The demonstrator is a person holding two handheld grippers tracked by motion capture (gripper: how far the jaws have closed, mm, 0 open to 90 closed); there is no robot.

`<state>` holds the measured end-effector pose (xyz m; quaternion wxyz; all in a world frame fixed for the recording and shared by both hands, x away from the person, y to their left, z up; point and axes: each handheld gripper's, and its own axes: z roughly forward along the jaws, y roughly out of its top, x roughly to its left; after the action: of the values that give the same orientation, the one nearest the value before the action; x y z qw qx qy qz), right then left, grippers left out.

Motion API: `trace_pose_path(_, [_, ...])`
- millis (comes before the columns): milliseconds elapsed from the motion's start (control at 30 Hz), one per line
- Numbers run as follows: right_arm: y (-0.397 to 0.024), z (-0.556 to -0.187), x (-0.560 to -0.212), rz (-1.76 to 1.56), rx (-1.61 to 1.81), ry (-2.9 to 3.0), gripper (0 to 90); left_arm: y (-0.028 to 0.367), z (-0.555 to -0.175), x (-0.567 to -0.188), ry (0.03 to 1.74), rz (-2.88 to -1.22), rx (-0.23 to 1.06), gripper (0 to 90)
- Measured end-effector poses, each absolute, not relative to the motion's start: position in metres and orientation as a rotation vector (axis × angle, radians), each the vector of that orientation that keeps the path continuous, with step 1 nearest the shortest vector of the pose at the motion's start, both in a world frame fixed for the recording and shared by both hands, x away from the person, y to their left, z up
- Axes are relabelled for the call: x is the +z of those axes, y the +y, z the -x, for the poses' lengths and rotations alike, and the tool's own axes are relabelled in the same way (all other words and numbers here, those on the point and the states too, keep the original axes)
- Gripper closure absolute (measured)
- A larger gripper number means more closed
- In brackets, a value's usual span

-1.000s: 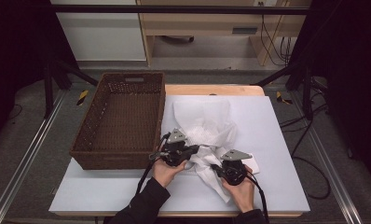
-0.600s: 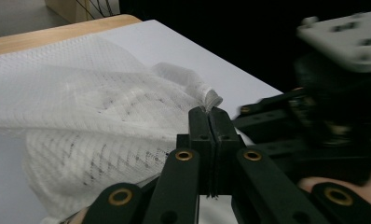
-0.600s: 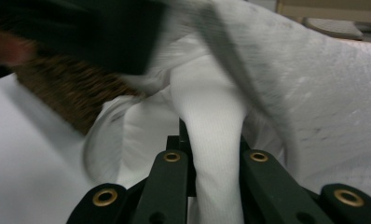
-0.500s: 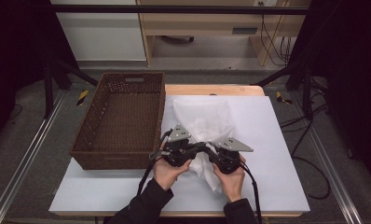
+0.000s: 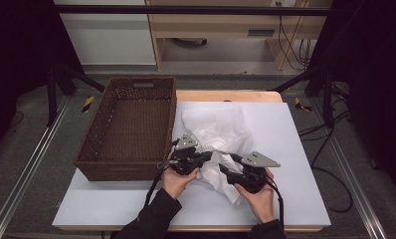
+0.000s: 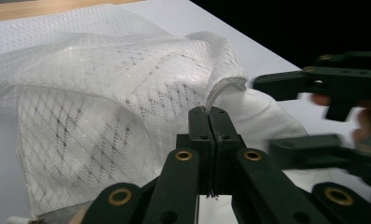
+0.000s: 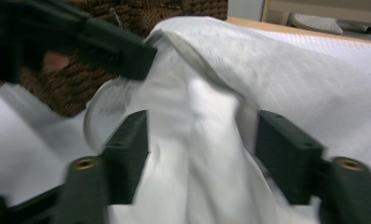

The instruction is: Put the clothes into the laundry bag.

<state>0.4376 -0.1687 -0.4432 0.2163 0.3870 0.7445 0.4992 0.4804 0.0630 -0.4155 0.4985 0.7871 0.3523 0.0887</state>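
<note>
Looking along the left gripper point(image 6: 210, 116), we find its jaws pinched on the mesh bag's point(image 6: 104, 93) hem. The right gripper point(image 7: 200, 154) has just been opening, its jaws apart around white cloth point(image 7: 207, 154). Beyond, the high view adds a wicker basket point(image 5: 131, 129) left of the bag on the table point(image 5: 295, 149).

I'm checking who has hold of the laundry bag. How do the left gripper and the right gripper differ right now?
The left gripper has its jaws shut on the edge of the white mesh bag; the right gripper has just been opening, and its jaws stand apart with white cloth between them, not pressed. In the high view the left gripper sits beside the wicker basket, the right gripper farther from it. Both are black and hand-held over the bag.
</note>
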Motion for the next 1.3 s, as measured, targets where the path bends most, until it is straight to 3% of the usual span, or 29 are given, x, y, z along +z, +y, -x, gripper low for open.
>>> trace_pose_path(100, [-0.181, -0.429, -0.447, -1.111, 1.346, 2.089, 20.7, 0.062, -0.481, -0.417, 0.852, -1.918, 0.228, 89.1])
trace_pose_path(200, [-0.182, -0.433, -0.466, -1.181, 1.26, 2.157, 23.7, 0.061, -0.483, -0.419, 0.855, -1.917, 0.225, 89.1])
trace_pose_path(333, [-0.173, -0.444, -0.489, -1.217, 1.179, 2.251, 55.4, 0.061, -0.483, -0.42, 0.845, -1.928, 0.227, 89.1])
trace_pose_path(400, [-0.173, -0.443, -0.483, -1.218, 1.222, 2.266, 79.9, 0.062, -0.481, -0.418, 0.852, -1.916, 0.219, 89.1])
trace_pose_path(467, [-0.173, -0.438, -0.474, -1.17, 1.265, 2.253, 84.8, 0.064, -0.478, -0.413, 0.842, -1.901, 0.215, 89.1])
trace_pose_path(667, [-0.155, -0.421, -0.444, -0.984, 1.477, 2.176, 85.2, 0.063, -0.458, -0.381, 0.775, -1.862, 0.243, 89.2])
trace_pose_path(800, [-0.148, -0.43, -0.431, -1.03, 1.492, 2.051, 85.1, 0.064, -0.45, -0.362, 0.755, -1.86, 0.257, 89.2])
trace_pose_path(1133, [-0.116, -0.484, -0.472, -1.196, 1.341, 2.005, 83.4, 0.068, -0.464, -0.383, 0.812, -1.853, 0.146, 89.2])
trace_pose_path(1233, [-0.118, -0.492, -0.48, -1.203, 1.302, 1.987, 79.9, 0.069, -0.468, -0.394, 0.83, -1.859, 0.153, 89.1])
trace_pose_path(1300, [-0.123, -0.487, -0.475, -1.178, 1.304, 2.004, 72.7, 0.07, -0.471, -0.401, 0.844, -1.863, 0.164, 89.1])
